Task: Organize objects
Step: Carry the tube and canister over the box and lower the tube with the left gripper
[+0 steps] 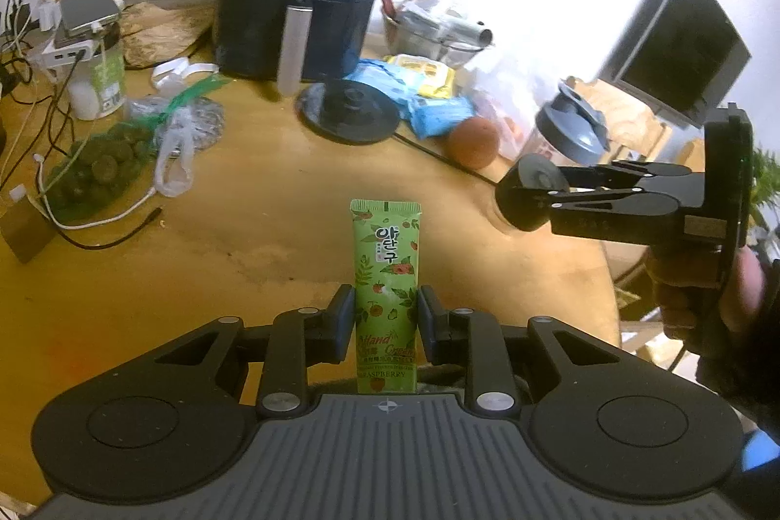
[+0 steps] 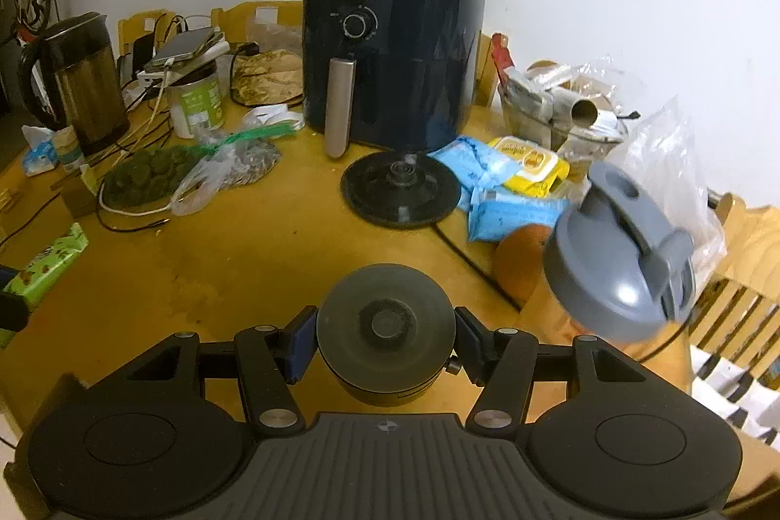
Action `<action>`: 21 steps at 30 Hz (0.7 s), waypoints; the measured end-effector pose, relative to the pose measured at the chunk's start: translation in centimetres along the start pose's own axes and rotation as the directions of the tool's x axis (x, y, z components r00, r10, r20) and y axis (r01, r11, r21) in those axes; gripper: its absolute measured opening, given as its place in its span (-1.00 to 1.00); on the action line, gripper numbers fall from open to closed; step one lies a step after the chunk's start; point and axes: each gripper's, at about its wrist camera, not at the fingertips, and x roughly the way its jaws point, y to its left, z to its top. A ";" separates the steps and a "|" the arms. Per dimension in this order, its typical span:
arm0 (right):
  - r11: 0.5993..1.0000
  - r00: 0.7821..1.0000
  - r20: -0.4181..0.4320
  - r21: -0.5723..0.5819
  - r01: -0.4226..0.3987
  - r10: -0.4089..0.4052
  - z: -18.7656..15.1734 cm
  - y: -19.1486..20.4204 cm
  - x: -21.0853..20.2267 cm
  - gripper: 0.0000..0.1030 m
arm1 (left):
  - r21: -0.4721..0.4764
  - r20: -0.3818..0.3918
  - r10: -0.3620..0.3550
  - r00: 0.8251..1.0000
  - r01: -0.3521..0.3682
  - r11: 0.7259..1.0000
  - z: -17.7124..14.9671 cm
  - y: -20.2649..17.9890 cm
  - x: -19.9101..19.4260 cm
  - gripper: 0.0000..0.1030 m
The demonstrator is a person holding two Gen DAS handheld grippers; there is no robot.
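1. Our left gripper (image 1: pixel 385 320) is closed down on the hand cream tube (image 1: pixel 385 286), one pad on each side of the lower-middle of the tube. The crimped end points away from us and the tube is held up off the wooden table (image 1: pixel 273 227).
2. Handling guess on the tube: it's light and soft plastic, so it'll squash if we clamp harder, and the glossy skin looks a bit slippery. Where we've got it seems fine; nearer the cap end would probably be stiffer, but we can't see the cap from here.
3. Our right gripper (image 2: pixel 386 337) has its fingers snug against both sides of a round black puck-shaped thing (image 2: pixel 386 325), gripped across its width. We honestly can't tell what it is, some kind of short cylinder with a hub in the middle.
4. That one looks rigid and denser than the tube, so it should take a firm squeeze, though a round side wall could twist in flat pads.
5. Further out: grey shaker bottle (image 2: pixel 619 261) just right of it, an orange (image 2: pixel 521 261) behind, the kettle base (image 2: pixel 400 188), then the air fryer (image 2: pixel 395 52) at the back.
6. Lots of clutter, so where these get set down is an open call.
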 end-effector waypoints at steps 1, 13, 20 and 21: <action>1.000 1.000 -0.003 0.001 -0.002 0.002 -0.2 0.1 -0.2 0.18 | 0.003 -0.002 -0.002 1.000 0.002 1.000 -0.1 -0.2 0.0 -0.47; 0.997 0.998 -0.004 0.047 -0.065 0.065 -2.9 -0.2 -3.8 0.18 | 0.020 -0.068 -0.023 0.997 0.025 0.999 -2.4 -1.9 0.3 -0.47; 0.990 0.993 -0.005 0.074 -0.119 0.119 -4.6 -0.5 -5.7 0.18 | 0.018 -0.112 -0.021 0.994 0.023 1.000 -3.8 -3.0 0.7 -0.47; 0.989 0.992 -0.004 0.077 -0.124 0.125 -4.8 -0.5 -6.1 0.18 | 0.018 -0.115 -0.019 0.993 0.021 1.000 -3.9 -3.2 0.7 -0.47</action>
